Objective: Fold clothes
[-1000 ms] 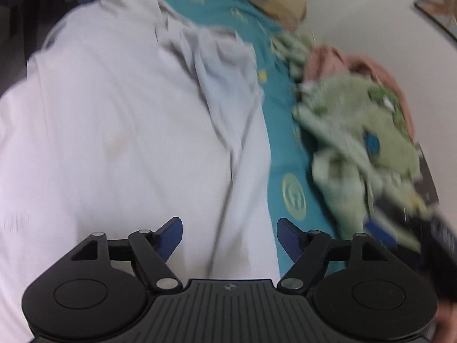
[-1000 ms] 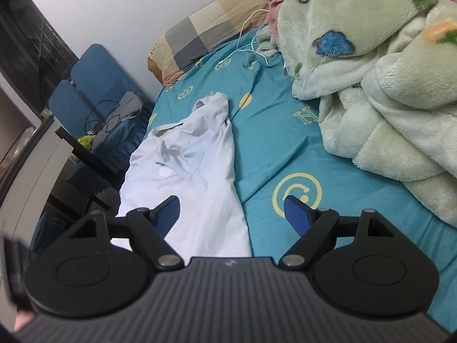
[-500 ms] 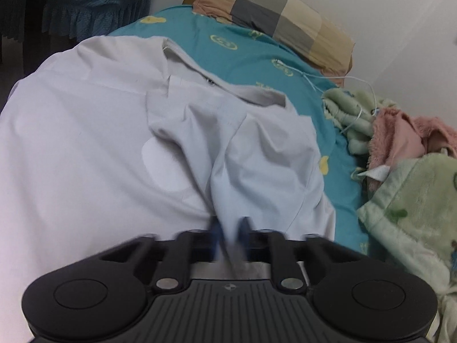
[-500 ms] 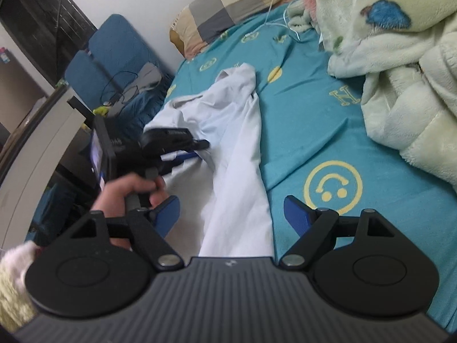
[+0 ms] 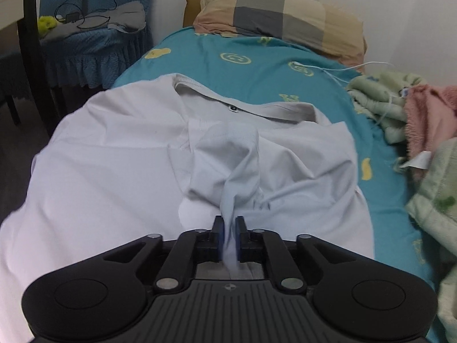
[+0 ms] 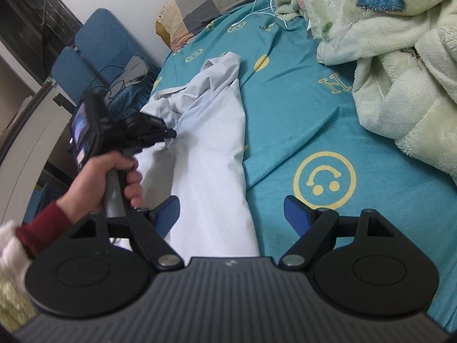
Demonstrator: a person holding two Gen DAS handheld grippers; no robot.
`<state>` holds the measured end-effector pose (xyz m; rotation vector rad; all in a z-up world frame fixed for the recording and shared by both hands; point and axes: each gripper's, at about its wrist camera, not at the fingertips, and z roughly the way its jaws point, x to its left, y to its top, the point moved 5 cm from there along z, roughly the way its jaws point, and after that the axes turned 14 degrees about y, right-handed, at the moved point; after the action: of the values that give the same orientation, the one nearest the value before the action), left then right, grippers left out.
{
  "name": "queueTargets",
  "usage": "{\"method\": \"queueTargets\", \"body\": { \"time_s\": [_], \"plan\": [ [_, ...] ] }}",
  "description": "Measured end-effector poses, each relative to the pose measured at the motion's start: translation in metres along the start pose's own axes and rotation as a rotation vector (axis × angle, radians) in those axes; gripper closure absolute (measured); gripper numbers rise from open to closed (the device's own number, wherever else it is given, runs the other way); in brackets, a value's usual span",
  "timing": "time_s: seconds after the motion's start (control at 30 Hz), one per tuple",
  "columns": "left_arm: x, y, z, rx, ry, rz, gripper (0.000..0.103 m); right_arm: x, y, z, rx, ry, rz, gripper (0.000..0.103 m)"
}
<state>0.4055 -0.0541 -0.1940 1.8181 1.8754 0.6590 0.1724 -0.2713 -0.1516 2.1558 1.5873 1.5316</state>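
Note:
A white shirt (image 5: 114, 171) lies spread on the teal bedsheet (image 5: 257, 65), collar toward the pillow. My left gripper (image 5: 228, 228) has a bunched fold of the shirt pinched between its blue pads, and the fold pulls up into a ridge; the jaws are opening slightly. The right wrist view shows the left gripper (image 6: 171, 134) in a person's hand (image 6: 114, 171), gripping the shirt (image 6: 211, 154) at its left side. My right gripper (image 6: 231, 214) stands open over the shirt's near right edge, nothing between its fingers.
A checked pillow (image 5: 274, 11) lies at the head of the bed. A green fleece blanket (image 6: 385, 57) and a pink cloth (image 5: 428, 114) are heaped along the right side. A white cable (image 5: 342, 71) crosses the sheet. A blue chair (image 5: 94, 43) stands left of the bed.
My left gripper swung in over the shirt and closed on a fold of it, which now stands pulled up. The right gripper sank a little and stayed open.

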Motion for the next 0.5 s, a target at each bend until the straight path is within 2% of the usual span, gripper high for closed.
{"method": "queueTargets", "body": {
  "time_s": [0.07, 0.1, 0.13, 0.17, 0.37, 0.5],
  "plan": [
    [0.009, -0.016, -0.022, 0.011, -0.056, -0.007, 0.073, 0.000, 0.000, -0.001, -0.003, 0.000, -0.004, 0.021],
    [0.013, -0.026, -0.035, 0.030, -0.091, -0.012, 0.065, 0.000, 0.001, -0.002, -0.008, 0.000, -0.004, 0.021],
    [0.018, -0.039, -0.047, 0.060, -0.120, -0.021, 0.055, 0.001, 0.002, -0.003, -0.012, -0.001, -0.005, 0.021],
    [0.024, -0.055, -0.060, 0.100, -0.144, -0.032, 0.051, 0.001, 0.002, -0.004, -0.016, -0.001, -0.006, 0.021],
    [0.048, -0.166, -0.128, 0.378, -0.274, -0.078, 0.043, 0.008, 0.004, -0.013, -0.041, 0.006, -0.017, 0.021],
    [0.048, -0.220, -0.153, 0.484, -0.322, -0.055, 0.043, 0.015, 0.002, -0.021, -0.048, 0.007, -0.039, 0.022]
  ]
}}
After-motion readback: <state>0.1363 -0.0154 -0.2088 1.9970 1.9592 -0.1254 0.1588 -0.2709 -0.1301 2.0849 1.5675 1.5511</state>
